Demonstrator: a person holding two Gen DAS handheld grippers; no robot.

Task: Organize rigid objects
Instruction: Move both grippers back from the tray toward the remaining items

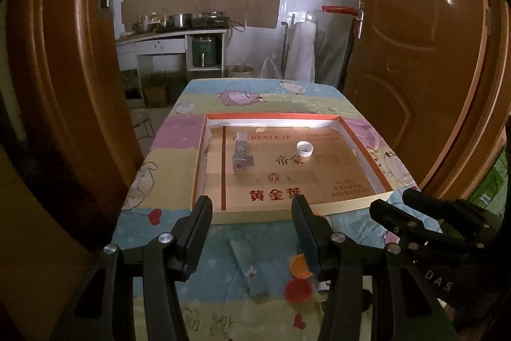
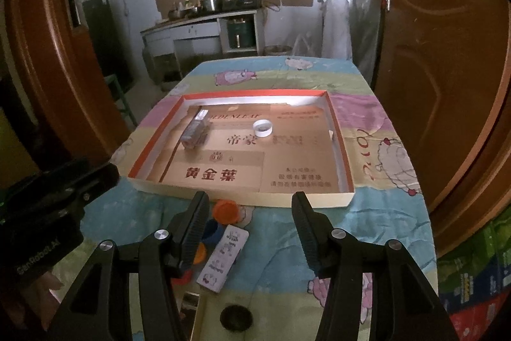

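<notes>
A shallow cardboard tray (image 1: 348,205) (image 2: 345,197) with an orange rim lies on the table. Inside it a small clear bottle (image 1: 241,154) (image 2: 193,131) lies on its side and a white cap (image 1: 305,148) (image 2: 263,127) sits upright. My left gripper (image 1: 252,206) is open and empty, just short of the tray's near wall. My right gripper (image 2: 249,203) is open and empty above loose items in front of the tray: an orange cap (image 2: 226,211) (image 1: 300,266), a red cap (image 1: 297,290), a blue cap (image 2: 212,229), a white printed box (image 2: 223,258) and a black lid (image 2: 236,317).
The table wears a pastel cartoon cloth (image 1: 179,130) (image 2: 389,213). Brown doors stand on both sides (image 1: 415,53) (image 2: 447,53). A kitchen counter with pots (image 1: 172,24) is against the far wall. The right gripper's body shows in the left wrist view (image 1: 424,219).
</notes>
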